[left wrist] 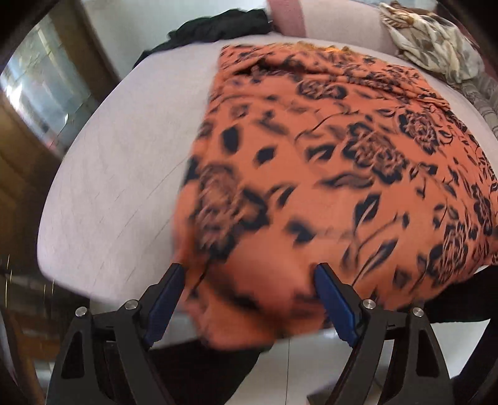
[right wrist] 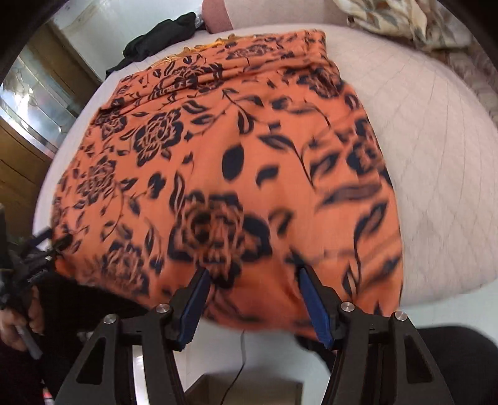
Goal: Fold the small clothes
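Pale quilted bed (left wrist: 102,174) under orange floral garment (left wrist: 326,162), near hem blurred, draped off the edge at 6 o'clock

Left gripper (left wrist: 249,274) spread wide astride the hem; right gripper (right wrist: 252,275) likewise parted; black clothing (left wrist: 218,26) at 11 o'clock, patterned cloth (left wrist: 432,46) at 1 o'clock

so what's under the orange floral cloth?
The orange floral cloth lies on a pale quilted cushion, which shows on both sides. Its near edge hangs off the front. Anything else beneath it is covered.
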